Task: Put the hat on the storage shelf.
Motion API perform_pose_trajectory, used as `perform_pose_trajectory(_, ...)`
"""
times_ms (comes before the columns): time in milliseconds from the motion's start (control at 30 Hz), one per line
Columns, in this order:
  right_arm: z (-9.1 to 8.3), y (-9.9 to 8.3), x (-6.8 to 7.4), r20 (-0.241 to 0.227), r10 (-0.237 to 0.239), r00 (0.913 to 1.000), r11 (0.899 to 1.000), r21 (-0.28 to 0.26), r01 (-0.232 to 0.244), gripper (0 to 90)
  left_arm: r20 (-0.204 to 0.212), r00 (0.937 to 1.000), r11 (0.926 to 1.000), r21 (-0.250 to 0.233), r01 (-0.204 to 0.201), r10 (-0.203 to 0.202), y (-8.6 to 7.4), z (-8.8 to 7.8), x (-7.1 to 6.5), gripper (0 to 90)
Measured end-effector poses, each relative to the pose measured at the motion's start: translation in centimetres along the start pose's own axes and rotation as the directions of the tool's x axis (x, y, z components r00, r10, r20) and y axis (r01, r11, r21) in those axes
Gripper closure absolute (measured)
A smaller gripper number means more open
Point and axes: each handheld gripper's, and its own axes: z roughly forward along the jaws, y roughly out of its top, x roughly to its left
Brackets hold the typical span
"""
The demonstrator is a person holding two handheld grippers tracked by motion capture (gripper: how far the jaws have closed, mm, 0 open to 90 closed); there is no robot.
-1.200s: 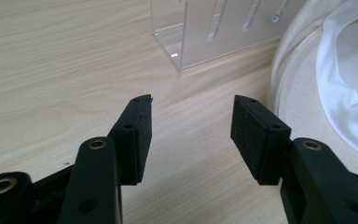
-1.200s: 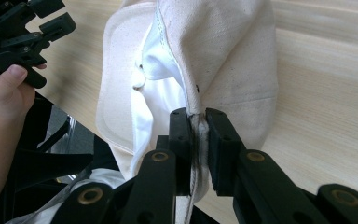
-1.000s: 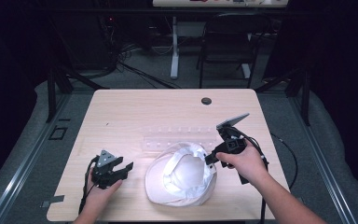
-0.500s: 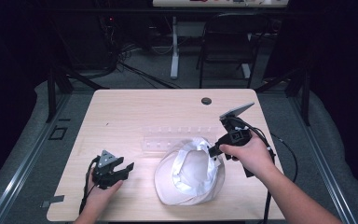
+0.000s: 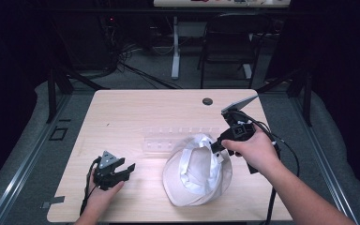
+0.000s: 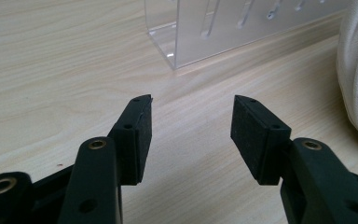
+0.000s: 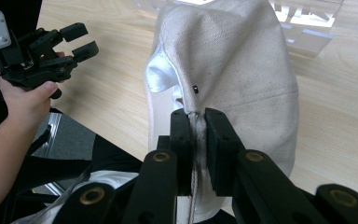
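Nearest me, at the table's [image 5: 122, 108] near left corner, my left claw [image 5: 123, 169] rests low in my left hand [image 5: 98, 197], its jaws spread with only bare wood between them. I judge it best parked there, clear of the work, until a second hold is wanted.

Toward the near right, my right claw [image 5: 217, 146] is clamped on the rim of a white cloth cap [image 5: 197, 171]. In the right gripper view the black pads [image 7: 182, 140] pinch a seam of the cap [image 7: 242, 70] with the fabric bunched between them, and the cap tilts up from that edge while its near side lies on the table.

To do this lift well, I would keep the pinch firm, raise slowly and straight, and watch that the soft fabric does not slide out of the pads.

Beyond the cap, near the table's middle, stands a clear plastic rack [image 5: 178, 138]; I should carry the cap high enough not to knock it.
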Motion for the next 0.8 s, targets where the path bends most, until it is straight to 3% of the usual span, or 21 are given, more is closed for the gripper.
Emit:
perform_pose_trajectory(300,-1.0,0.1,0.4,-0.011,0.003,0.9999,1.0,-0.003,-0.003,82.5,0.0,1.0,1.0,0.002,-0.006,0.006,0.0,0.0,-0.1,48.7)
perform_pose_trajectory(633,-2.2,0.2,0.1,-0.069,0.041,0.9968,0.998,-0.035,-0.044,82.6,-0.002,1.0,1.0,0.002,-0.006,0.006,0.0,0.1,-0.1,48.8)
perform_pose_trajectory(800,-3.0,0.3,-0.3,-0.123,0.051,0.9911,0.998,-0.028,-0.055,82.6,0.001,1.0,1.0,0.004,-0.009,0.009,0.0,0.1,-0.2,48.7)
